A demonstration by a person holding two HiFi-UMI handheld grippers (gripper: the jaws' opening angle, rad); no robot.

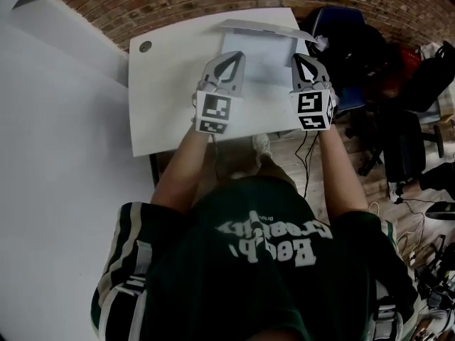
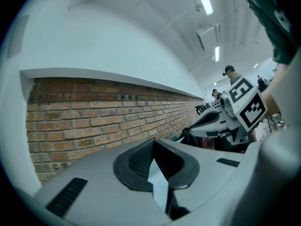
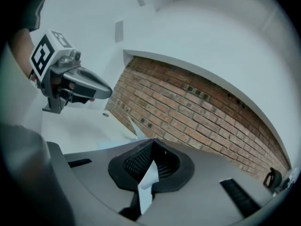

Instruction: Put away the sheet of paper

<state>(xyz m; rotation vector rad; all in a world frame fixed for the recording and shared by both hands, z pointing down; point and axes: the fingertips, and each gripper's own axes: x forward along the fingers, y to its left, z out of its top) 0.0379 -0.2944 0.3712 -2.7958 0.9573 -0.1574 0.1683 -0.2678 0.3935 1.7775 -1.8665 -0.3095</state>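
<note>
brick wall (image 1: 170,6) along the top of frame, white table (image 1: 163,105) under it. sheet of paper (image 1: 259,52) sits upper centre above the table, strung between the two claws, spanning left to right, far edge curled up. left gripper (image 1: 227,61) pinches the sheet's left edge. right gripper (image 1: 304,64) pinches its right edge. each gripper view shows a white sliver clamped between pressed-together jaws. neither hand is nearer. judgement: both must travel together, or the sheet buckles.
</note>
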